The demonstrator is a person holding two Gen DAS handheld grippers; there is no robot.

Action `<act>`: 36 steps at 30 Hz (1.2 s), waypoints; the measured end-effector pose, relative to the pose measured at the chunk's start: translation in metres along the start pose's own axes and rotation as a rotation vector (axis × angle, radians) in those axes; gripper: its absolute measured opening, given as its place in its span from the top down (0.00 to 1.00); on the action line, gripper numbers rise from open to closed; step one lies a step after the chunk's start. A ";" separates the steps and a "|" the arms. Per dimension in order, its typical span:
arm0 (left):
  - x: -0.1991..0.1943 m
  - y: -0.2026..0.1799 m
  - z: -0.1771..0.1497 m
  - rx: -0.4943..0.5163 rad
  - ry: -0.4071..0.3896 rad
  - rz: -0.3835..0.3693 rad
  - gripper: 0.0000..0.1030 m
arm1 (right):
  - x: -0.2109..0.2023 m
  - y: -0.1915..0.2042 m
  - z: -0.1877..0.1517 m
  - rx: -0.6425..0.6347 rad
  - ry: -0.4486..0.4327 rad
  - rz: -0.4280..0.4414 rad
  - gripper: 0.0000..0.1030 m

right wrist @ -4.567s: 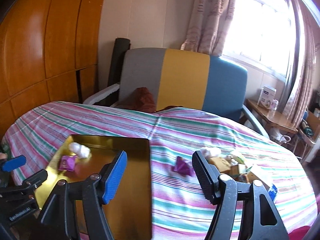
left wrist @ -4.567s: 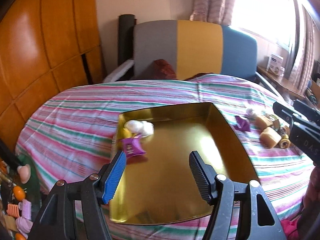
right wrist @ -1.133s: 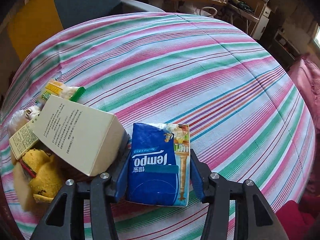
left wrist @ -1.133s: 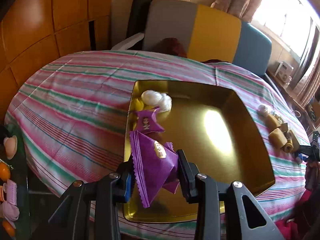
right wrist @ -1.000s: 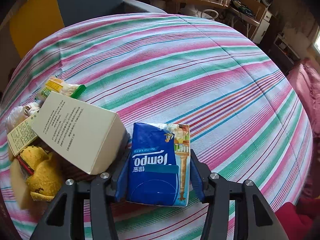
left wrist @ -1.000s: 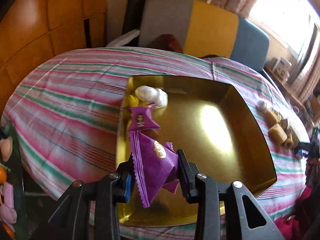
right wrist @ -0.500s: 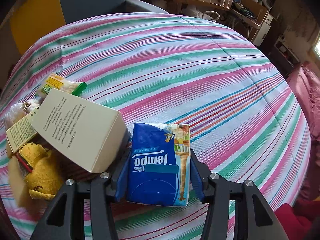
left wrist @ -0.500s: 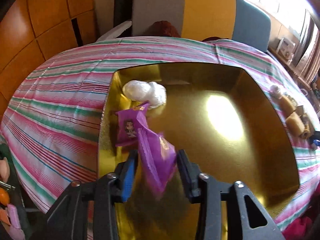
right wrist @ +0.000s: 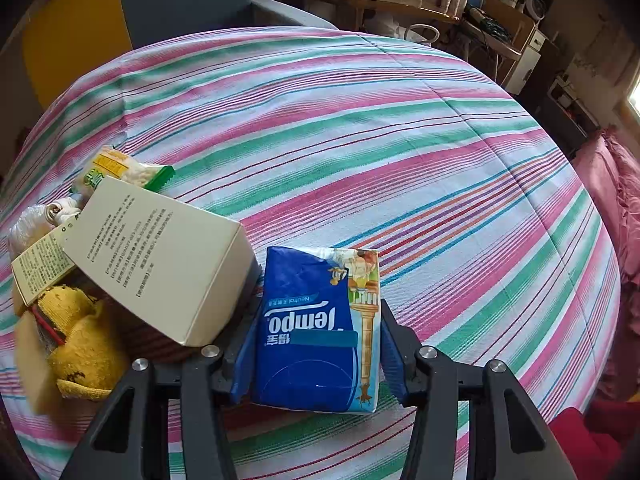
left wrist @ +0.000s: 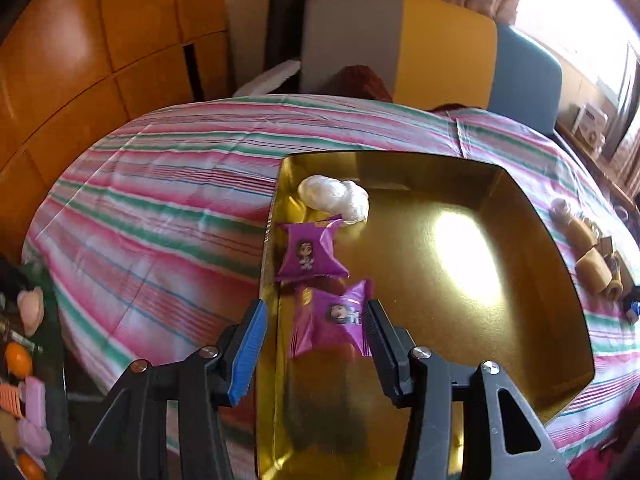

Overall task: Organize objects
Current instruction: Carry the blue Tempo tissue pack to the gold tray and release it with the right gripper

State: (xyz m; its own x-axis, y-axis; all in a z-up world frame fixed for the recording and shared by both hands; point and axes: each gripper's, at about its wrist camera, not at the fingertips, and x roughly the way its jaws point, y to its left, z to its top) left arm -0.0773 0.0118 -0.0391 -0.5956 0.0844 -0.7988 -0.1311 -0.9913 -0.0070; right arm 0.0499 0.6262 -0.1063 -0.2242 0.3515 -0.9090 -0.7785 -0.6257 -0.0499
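In the left wrist view a gold tray (left wrist: 560,240) sits on the striped tablecloth. It holds a white wrapped lump (left wrist: 334,196), a purple snack packet (left wrist: 310,254) and a second purple packet (left wrist: 332,320) lying just in front of my open left gripper (left wrist: 314,332). In the right wrist view my right gripper (right wrist: 316,344) is shut on a blue Tempo tissue pack (right wrist: 320,328), held over the cloth beside a cream box (right wrist: 160,260).
Left of the cream box lie a yellow plush toy (right wrist: 80,340), a green-yellow snack packet (right wrist: 124,172) and a white wrapped item (right wrist: 28,220). Several small items (left wrist: 592,252) lie right of the tray. A chair (left wrist: 400,48) stands behind the table.
My left gripper has opened and let go of the purple packet, which now lies in the tray. The right gripper still holds the tissue pack, barely moved.
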 end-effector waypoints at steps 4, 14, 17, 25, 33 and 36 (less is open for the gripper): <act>-0.016 -0.003 -0.003 -0.007 -0.028 -0.003 0.51 | -0.001 0.001 -0.001 -0.004 -0.002 -0.002 0.49; -0.049 -0.022 -0.006 0.047 -0.112 -0.009 0.51 | -0.010 -0.006 -0.002 0.030 -0.029 -0.020 0.49; -0.051 -0.026 -0.008 0.052 -0.112 -0.016 0.51 | -0.013 -0.011 -0.002 0.052 -0.039 -0.016 0.49; -0.049 -0.027 -0.014 0.054 -0.101 -0.026 0.51 | -0.022 -0.021 -0.001 0.107 -0.083 -0.027 0.49; -0.050 0.004 -0.011 -0.008 -0.106 -0.016 0.51 | -0.087 -0.009 -0.010 0.104 -0.283 0.038 0.49; -0.049 0.028 -0.008 -0.066 -0.106 0.016 0.51 | -0.125 0.024 -0.021 0.006 -0.343 0.137 0.49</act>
State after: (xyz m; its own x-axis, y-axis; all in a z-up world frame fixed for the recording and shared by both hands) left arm -0.0453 -0.0208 -0.0055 -0.6779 0.0752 -0.7313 -0.0707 -0.9968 -0.0370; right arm 0.0717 0.5520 -0.0023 -0.5093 0.4780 -0.7157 -0.7305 -0.6797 0.0659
